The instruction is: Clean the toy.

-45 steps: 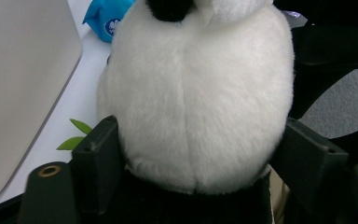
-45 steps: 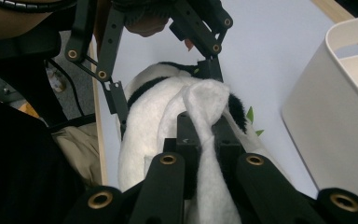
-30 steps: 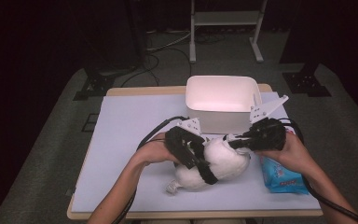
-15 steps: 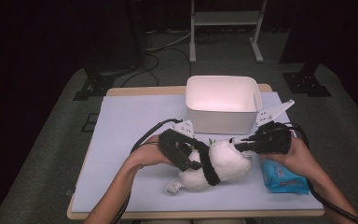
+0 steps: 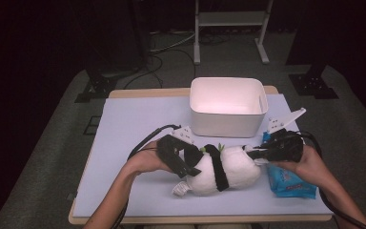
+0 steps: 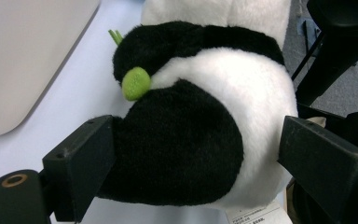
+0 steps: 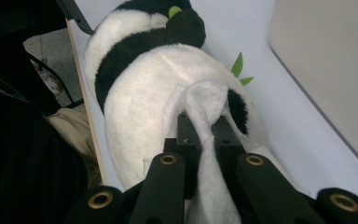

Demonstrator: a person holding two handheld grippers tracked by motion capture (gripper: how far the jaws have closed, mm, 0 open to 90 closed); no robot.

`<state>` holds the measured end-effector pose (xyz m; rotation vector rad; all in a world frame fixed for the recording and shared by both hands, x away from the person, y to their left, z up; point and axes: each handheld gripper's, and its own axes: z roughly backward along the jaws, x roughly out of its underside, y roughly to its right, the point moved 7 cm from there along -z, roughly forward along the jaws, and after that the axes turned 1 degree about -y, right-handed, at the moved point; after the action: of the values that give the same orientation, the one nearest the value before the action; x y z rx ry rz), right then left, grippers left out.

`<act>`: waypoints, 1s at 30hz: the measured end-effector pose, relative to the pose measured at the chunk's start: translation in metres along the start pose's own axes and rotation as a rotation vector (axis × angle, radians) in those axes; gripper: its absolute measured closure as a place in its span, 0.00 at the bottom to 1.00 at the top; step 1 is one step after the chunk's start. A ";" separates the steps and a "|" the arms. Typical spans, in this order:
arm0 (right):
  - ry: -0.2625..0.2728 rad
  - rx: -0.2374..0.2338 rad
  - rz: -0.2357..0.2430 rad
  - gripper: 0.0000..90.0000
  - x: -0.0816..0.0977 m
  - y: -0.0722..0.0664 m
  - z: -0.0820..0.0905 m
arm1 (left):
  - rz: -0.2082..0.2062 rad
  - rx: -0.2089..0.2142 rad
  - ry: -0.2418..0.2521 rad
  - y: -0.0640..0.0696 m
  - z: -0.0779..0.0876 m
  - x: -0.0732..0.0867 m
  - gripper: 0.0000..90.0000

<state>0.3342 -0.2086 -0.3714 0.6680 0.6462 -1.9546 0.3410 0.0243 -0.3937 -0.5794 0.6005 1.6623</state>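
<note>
A black and white plush panda (image 5: 228, 169) lies on its side near the table's front edge, with a green leaf at its paw. My left gripper (image 5: 190, 164) stands at its rump (image 6: 191, 140). Its jaws have just been opening and now sit wide on either side of the plush, which is still between them. My right gripper (image 5: 253, 153) comes in from the right, shut on a white wipe (image 7: 205, 102). The wipe is pressed against the white fur of the panda's head (image 7: 140, 93).
A white plastic bin (image 5: 226, 121) stands just behind the panda, close to both grippers. A blue wipes pack (image 5: 290, 183) lies under my right hand. The lilac table mat (image 5: 133, 119) has free room at the left.
The right gripper has sunk and shifted slightly right with the wipe against the panda. The left gripper's jaws have spread wider around the plush, which has settled lower on the mat.
</note>
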 end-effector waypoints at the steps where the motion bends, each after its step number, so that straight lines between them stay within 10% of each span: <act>1: -0.003 0.000 -0.002 0.94 0.001 0.000 0.000 | 0.001 0.002 0.000 0.000 -0.001 0.000 0.11; 30: 0.036 -0.064 -0.060 0.94 0.018 0.001 -0.030 | -0.011 -0.038 -0.032 -0.003 0.007 0.000 0.11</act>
<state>0.3334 -0.1999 -0.4048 0.6517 0.7559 -1.9721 0.3434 0.0291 -0.3887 -0.5810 0.5425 1.6728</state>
